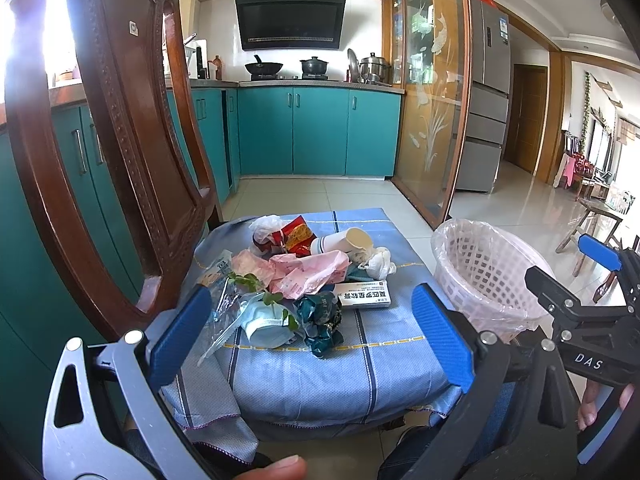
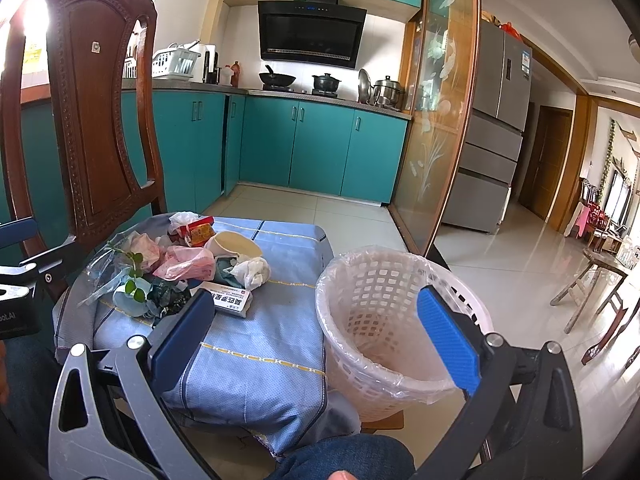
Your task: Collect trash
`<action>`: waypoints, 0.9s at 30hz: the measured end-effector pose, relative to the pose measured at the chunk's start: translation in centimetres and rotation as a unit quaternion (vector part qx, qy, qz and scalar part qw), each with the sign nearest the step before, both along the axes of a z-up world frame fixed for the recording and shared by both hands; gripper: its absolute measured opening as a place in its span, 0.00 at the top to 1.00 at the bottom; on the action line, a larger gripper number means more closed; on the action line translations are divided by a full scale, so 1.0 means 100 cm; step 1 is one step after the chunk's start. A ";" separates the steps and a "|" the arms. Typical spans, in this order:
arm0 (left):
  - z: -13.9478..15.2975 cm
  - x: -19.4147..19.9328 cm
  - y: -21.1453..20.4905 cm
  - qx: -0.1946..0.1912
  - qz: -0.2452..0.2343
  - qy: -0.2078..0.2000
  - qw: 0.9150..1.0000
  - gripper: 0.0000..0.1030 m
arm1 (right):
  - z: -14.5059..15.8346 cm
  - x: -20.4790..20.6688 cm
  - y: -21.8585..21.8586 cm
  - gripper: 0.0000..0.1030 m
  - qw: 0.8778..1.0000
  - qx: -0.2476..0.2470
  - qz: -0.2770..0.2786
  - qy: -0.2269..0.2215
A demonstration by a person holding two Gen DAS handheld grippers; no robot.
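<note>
Trash pile [image 1: 296, 276], crumpled wrappers, pink bag, paper cup, face mask, white box, is lying mid-surface [image 1: 320, 368] on blue cloth. Lined basket [image 2: 384, 320] is standing just right. Left tool [image 1: 312, 340] and right tool [image 2: 320, 344] are hovering near, both spread, empty.

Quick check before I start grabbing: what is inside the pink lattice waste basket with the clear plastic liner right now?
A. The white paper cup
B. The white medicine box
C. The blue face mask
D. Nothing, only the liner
D. In the right wrist view the pink lattice waste basket shows only its liner and bare bottom, while the trash pile lies on the blue cloth.
</note>
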State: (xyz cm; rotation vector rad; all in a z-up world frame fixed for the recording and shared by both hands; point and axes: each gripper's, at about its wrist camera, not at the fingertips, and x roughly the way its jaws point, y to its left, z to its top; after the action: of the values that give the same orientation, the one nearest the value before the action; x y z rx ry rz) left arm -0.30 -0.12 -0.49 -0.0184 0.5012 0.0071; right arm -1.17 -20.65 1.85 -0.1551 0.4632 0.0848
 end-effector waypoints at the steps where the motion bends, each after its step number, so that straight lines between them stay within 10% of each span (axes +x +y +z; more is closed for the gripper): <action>1: 0.000 0.000 0.000 0.000 0.000 0.000 1.000 0.03 | 0.000 0.000 0.000 0.03 1.000 0.000 0.000 0.000; 27: -0.001 -0.001 0.002 0.002 0.007 0.005 1.000 0.03 | -0.001 -0.002 -0.004 0.03 1.000 0.001 -0.003 -0.003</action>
State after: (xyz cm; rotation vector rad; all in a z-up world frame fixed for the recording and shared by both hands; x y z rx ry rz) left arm -0.43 0.09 -0.58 -0.0188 0.5111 0.0215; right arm -1.36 -21.02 1.78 -0.1525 0.4581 0.0781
